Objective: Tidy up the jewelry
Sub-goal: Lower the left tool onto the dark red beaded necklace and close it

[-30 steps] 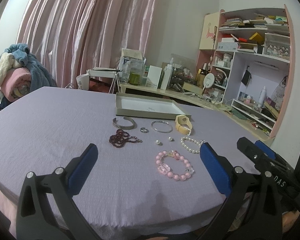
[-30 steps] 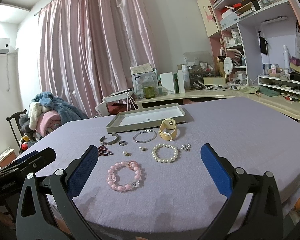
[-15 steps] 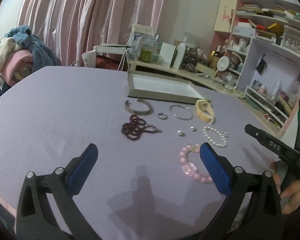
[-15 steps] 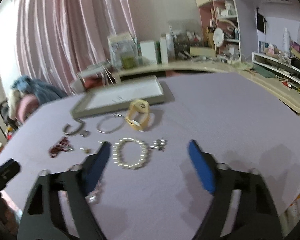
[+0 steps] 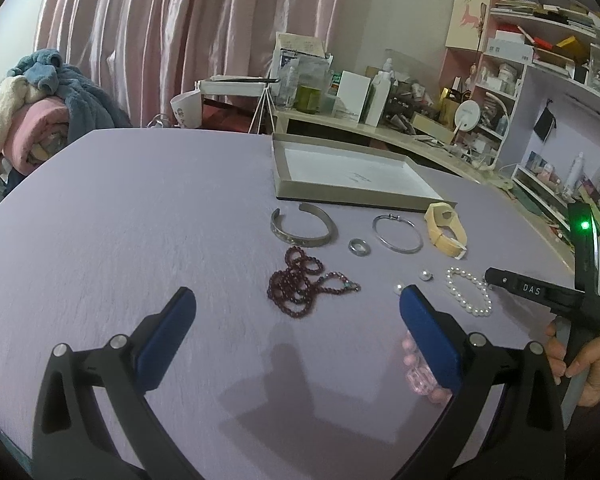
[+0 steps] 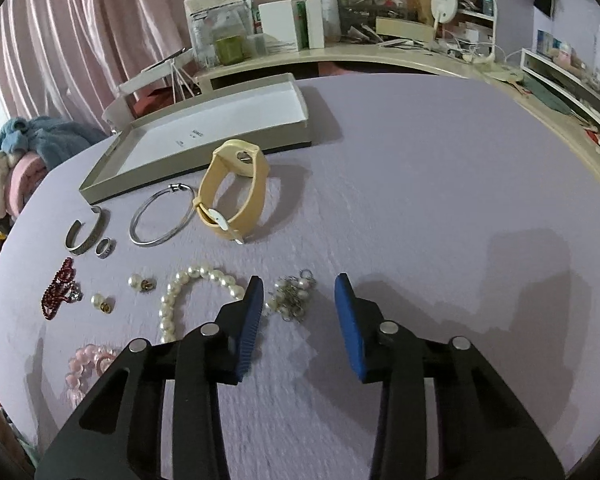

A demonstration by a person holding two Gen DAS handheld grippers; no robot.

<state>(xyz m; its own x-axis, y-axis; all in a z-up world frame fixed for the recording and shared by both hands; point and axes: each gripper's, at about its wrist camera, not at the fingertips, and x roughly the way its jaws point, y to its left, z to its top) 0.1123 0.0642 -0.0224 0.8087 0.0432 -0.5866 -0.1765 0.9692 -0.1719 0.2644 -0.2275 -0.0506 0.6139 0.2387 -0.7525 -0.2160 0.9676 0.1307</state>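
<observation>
Matt cloth cover [image 6: 420,208] — glossy pearls [image 6: 180,292], metal bangle [image 6: 160,220].

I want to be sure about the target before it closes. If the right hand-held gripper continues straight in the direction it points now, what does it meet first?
Probably the small silver-and-pearl charm cluster, just beyond the closing right hand-held gripper; nothing is between its fingers yet.
</observation>
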